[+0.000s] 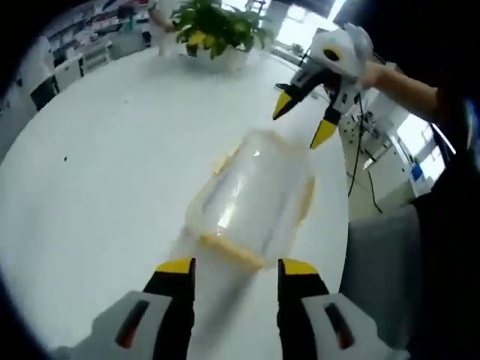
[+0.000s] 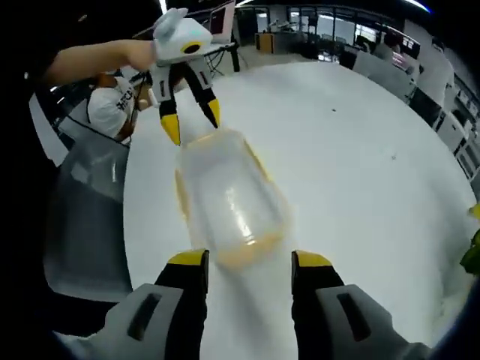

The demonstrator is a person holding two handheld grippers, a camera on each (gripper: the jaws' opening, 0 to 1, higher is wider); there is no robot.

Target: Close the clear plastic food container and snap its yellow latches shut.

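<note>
container (image 1: pixel 251 199) between both open grippers

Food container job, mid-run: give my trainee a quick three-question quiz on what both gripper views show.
1. True or false: the left gripper is clamped on the clear container.
2. The container rests on: A) white table B) grey chair C) floor.
3. Fill in: in the left gripper view, a potted ____ stands at the table's far side.

Key:
1. False; its jaws stand open at one short end, the right gripper open at the other.
2. A.
3. plant.
</note>
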